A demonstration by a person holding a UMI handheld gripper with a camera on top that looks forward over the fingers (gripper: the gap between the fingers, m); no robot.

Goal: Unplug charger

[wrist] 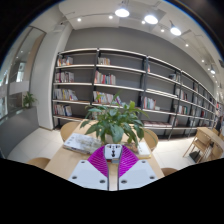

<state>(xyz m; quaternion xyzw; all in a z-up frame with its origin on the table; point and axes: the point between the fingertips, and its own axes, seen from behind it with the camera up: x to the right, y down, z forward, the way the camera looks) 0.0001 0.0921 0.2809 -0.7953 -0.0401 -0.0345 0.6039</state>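
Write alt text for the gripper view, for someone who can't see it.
The gripper holds a small white charger between its pink pads, both fingers pressing on it, above a wooden table. Just beyond stands a leafy potted plant, with long bookshelves lining the far wall.

Plant [116, 120] on table [75, 152], bookshelves [130, 85] behind

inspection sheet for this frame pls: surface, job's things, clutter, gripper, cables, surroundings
Surface: wooden table, chairs around it.
Job's things: small white block, maybe the charger, between the fingertips; cannot tell if plugged in.
Clutter: potted plant just beyond the fingers.
Gripper: gripper low over the table, pink pads either side of the block; grip cannot be told.
Cables: nothing seen.
Surroundings: long bookshelves behind, ceiling lights, more chairs at the sides.
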